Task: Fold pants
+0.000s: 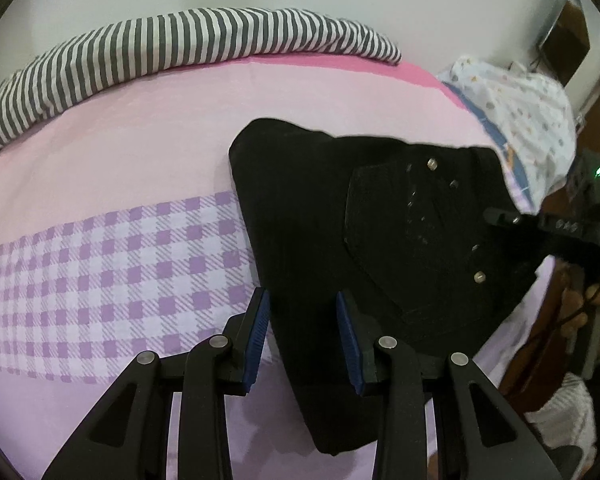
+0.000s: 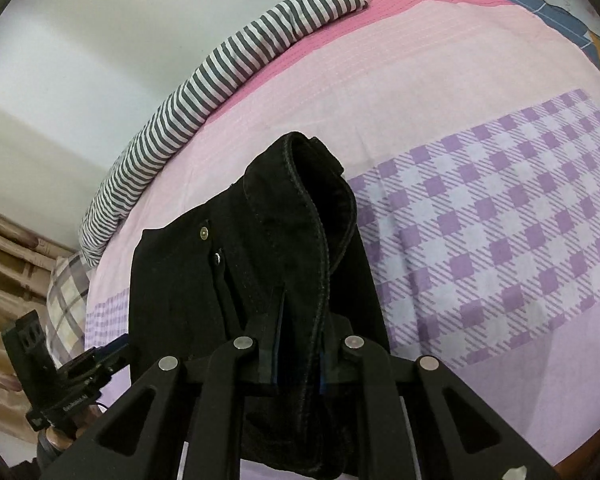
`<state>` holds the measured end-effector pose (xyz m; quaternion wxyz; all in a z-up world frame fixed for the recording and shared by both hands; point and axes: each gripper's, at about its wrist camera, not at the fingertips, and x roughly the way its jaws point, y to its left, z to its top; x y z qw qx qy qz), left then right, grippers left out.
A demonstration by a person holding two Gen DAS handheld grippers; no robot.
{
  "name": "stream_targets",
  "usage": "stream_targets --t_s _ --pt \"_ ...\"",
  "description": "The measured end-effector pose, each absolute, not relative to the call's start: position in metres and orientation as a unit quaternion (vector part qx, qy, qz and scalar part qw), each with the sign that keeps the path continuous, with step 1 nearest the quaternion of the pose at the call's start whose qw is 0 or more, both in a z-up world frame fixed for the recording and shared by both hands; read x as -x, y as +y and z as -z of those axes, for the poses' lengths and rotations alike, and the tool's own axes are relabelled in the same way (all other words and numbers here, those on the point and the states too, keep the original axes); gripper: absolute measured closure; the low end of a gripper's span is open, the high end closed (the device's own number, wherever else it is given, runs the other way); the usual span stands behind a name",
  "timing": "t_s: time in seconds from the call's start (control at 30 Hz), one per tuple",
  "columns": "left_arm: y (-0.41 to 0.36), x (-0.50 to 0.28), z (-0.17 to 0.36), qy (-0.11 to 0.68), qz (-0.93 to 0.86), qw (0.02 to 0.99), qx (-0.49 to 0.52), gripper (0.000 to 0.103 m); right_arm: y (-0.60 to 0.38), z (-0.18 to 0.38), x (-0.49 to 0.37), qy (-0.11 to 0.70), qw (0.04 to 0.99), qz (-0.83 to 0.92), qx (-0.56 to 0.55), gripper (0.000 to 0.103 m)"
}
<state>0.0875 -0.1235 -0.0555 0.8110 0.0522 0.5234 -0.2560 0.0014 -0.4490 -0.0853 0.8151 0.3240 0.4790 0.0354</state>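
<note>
The black pants [image 1: 340, 216] lie folded on the bed [image 1: 112, 152], on top of a sheet that is pink with a band of purple and white squares. The pants cover the end of that checked band. A back pocket with small silver studs faces up.

The left gripper [image 1: 303, 340] is just above the near edge of the pants. Its two fingers [image 1: 256, 340] with blue pads are apart, and nothing is between them. One pad is over the checked band and the other is over the black cloth.

The right gripper [image 2: 300, 356] is on the other side of the pants. Its fingers are squeezed on a thick edge of the pants, and the cloth stands up in a rolled fold [image 2: 312, 200] just past them. In the left wrist view this gripper shows at the far right edge of the pants, with a small green light on it.

A striped gray and white blanket [image 1: 172, 48] lies along the far side of the bed, well apart from the pants. A white cloth with small dots [image 1: 520, 108] sits past the pants, by the corner of the bed.
</note>
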Motion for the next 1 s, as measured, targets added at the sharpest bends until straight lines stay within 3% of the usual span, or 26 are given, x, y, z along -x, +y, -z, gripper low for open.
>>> stream_targets --t_s 0.13,1.0 --pt "-0.132 -0.083 0.062 0.521 0.237 0.816 -0.088 0.066 -0.442 0.081 0.002 0.479 0.825 -0.014 -0.302 0.068" --pt "-0.133 -0.033 0.072 0.509 0.235 0.816 -0.140 0.064 -0.426 0.069 0.067 0.477 0.841 0.030 -0.254 0.057"
